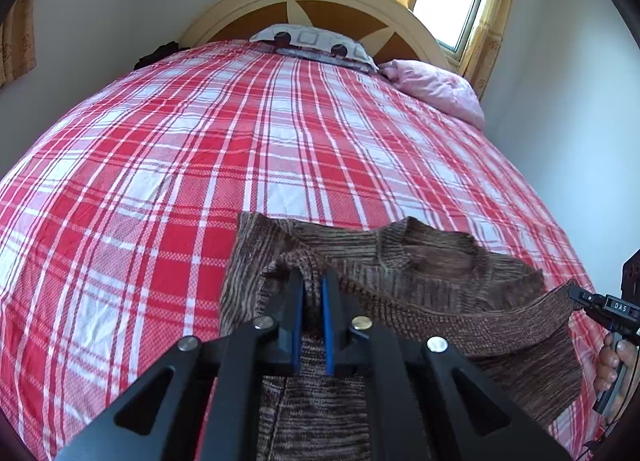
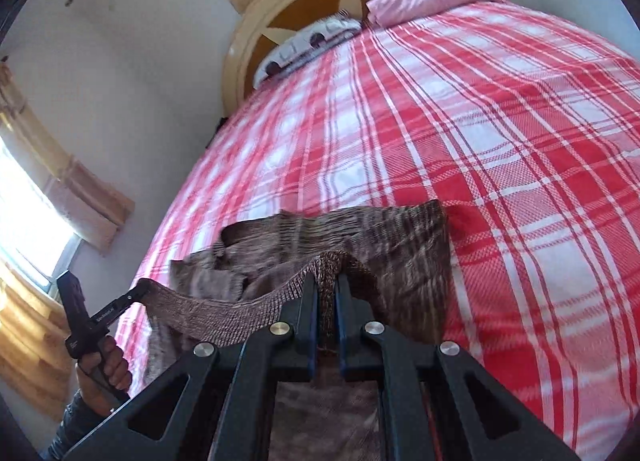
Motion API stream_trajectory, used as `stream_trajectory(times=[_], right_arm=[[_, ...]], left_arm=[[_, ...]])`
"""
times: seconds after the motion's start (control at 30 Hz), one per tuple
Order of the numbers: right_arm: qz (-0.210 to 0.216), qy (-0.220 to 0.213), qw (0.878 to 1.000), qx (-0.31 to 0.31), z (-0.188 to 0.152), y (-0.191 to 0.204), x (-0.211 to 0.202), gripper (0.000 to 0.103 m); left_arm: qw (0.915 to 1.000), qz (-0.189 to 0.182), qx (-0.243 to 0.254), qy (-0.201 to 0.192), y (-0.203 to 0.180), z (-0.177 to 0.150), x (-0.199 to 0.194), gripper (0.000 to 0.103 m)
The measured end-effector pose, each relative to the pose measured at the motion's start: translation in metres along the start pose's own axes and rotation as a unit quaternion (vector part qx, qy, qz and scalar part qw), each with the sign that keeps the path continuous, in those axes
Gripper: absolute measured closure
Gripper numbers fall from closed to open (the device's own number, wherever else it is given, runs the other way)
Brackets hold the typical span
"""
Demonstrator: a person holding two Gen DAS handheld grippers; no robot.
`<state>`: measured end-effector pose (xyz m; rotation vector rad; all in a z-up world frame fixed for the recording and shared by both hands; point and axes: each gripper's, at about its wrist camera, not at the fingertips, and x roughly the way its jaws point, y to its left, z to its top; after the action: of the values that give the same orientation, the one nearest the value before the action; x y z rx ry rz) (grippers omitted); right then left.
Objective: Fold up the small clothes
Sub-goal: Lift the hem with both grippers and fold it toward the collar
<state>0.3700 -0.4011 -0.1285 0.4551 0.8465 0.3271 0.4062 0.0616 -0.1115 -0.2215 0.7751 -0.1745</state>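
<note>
So over on the left, the left gripper (image 1: 312, 285) has its black fingers with blue pads pinched narrow on a bunched-up bit of the brown striped knit sweater (image 1: 420, 273), right at its left end. The sweater sits at the near end of the bed, on the red and white plaid bedspread (image 1: 200, 165), with part of it lifted off the cover and its ribbed hem stretched in a band between the two tools. The neckline side lies further out on the bed.

On the right, the right gripper (image 2: 326, 285) is clamped the same way, jaws nearly together with a fold of that ribbed edge squeezed between the pads. You can see each gripper from the other's camera, held in a hand (image 2: 106, 361) at the frame edge.

Far end: rounded cream and brown wooden headboard (image 1: 320, 1), a grey patterned pillow (image 1: 316, 43), and a pink crumpled pillow (image 1: 436, 87) to its right. Yellow curtains (image 1: 492, 21) hang by the window.
</note>
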Motion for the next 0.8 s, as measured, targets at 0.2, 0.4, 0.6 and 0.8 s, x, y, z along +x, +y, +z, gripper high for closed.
stream_trajectory(times=[0.2, 0.4, 0.6, 0.8], right_arm=[[-0.024, 0.027, 0.999, -0.002, 0.018, -0.014, 0.043, 0.096], [-0.047, -0.005, 0.999, -0.01, 0.026, -0.013, 0.036, 0.039], [0.028, 0.032, 0.996, -0.079, -0.002, 0.033, 0.015, 0.039], [0.071, 0.183, 0.972, -0.132, -0.041, 0.07, 0.072, 0.039]], left_arm=[[0.9997, 0.023, -0.012, 0.007, 0.005, 0.009, 0.027, 0.089], [0.9978, 0.06, -0.028, -0.003, 0.015, 0.012, 0.012, 0.06], [0.9984, 0.044, 0.034, -0.004, -0.004, -0.015, -0.024, 0.036], [0.9849, 0.084, 0.126, 0.084, -0.041, -0.042, 0.013, 0.031]])
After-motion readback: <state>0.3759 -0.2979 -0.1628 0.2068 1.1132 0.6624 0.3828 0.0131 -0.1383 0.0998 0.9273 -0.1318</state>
